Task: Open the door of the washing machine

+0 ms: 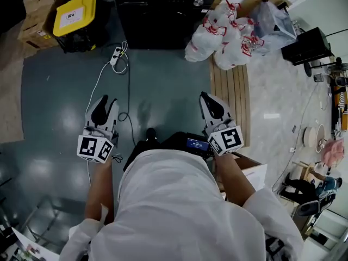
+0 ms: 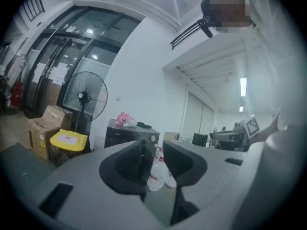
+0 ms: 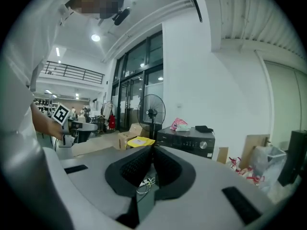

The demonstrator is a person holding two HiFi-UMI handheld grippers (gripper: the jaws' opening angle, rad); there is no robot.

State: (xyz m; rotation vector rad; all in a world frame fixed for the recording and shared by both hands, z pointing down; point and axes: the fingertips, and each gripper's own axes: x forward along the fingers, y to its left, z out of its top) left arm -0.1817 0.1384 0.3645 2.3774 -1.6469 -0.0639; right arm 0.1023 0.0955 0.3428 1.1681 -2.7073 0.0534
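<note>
White coat (image 1: 179, 211) nearest, mine. Left tool (image 1: 107, 101) jaws apart, empty; right tool (image 1: 206, 98) closed, empty. Washing machine (image 1: 163, 12) at floor (image 1: 60, 91) far edge, well apart. I judge: close in squarely, find door first.

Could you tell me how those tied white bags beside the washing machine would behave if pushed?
The white bags look soft and bulging, so they would probably squash rather than slide. Heaped loosely, the top ones might tumble off.
</note>
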